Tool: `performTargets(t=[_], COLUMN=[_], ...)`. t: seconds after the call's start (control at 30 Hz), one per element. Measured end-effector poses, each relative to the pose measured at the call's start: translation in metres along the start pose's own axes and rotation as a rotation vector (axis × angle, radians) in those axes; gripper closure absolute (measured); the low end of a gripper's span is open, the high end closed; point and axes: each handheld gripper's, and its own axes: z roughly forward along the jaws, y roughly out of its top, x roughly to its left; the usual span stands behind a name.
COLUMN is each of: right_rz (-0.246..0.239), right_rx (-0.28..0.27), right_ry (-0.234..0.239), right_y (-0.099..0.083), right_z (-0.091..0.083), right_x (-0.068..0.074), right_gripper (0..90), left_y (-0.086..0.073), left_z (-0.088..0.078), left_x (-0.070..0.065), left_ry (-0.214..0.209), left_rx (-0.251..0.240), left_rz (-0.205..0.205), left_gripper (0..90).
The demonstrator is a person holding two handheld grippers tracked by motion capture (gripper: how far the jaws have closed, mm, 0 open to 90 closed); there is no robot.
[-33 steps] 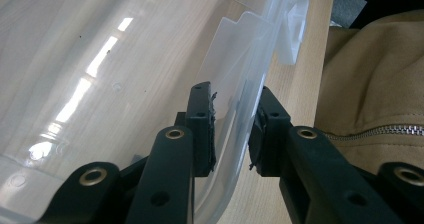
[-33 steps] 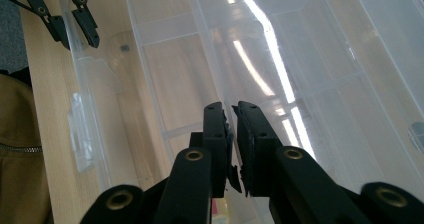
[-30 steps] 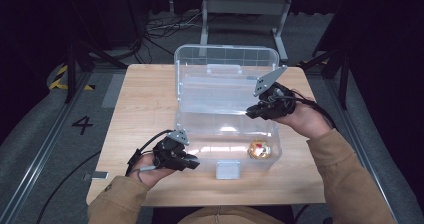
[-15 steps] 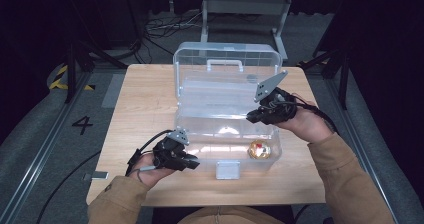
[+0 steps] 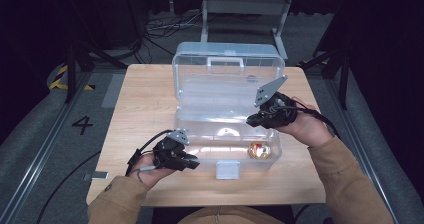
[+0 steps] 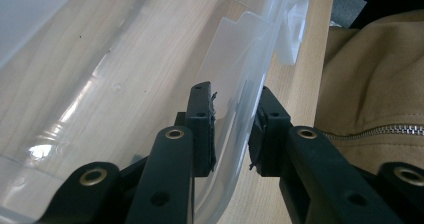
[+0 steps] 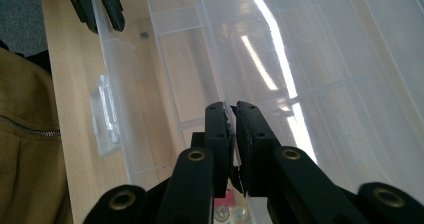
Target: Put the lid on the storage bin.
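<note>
A clear plastic box stands on the wooden table, and its lid, with a handle on top, leans forward over it. My right gripper is shut on the lid's front edge near the right end. The box's front wall runs between the jaws of my left gripper, which is shut on it near the left corner. My left gripper also straddles that wall in the right gripper view. A small red and gold round thing lies in the box's right front corner.
A white latch hangs from the middle of the box's front wall. A tan jacket is close to the table's near edge. Dark floor, cables and a metal stand surround the table.
The lid has tipped forward and down over the box, and its handle now shows on top. My right gripper has come down and toward me with the lid's edge. My left gripper has stayed put.
</note>
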Motion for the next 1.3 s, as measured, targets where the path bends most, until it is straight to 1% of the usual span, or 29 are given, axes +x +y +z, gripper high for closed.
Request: performTargets(t=[0.2, 0.57, 0.9, 1.3], right_rz=[-0.005, -0.014, -0.013, -0.028], right_rx=[0.002, 0.012, 0.007, 0.009], right_ry=[0.009, 0.008, 0.013, 0.023], right_y=[-0.002, -0.003, -0.005, -0.008], right_z=[0.001, 0.002, 0.003, 0.006], right_x=[0.003, 0.009, 0.012, 0.017], right_gripper=[84.5, 84.4, 84.5, 84.5], left_y=[0.000, 0.000, 0.000, 0.000], left_z=[0.000, 0.000, 0.000, 0.000], left_x=[0.000, 0.000, 0.000, 0.001], left_ry=[0.000, -0.001, -0.005, -0.006], left_rx=[0.000, 0.000, 0.001, 0.000], left_rz=[0.000, 0.001, 0.004, 0.005], left_gripper=[74.3, 74.3, 74.3, 74.3])
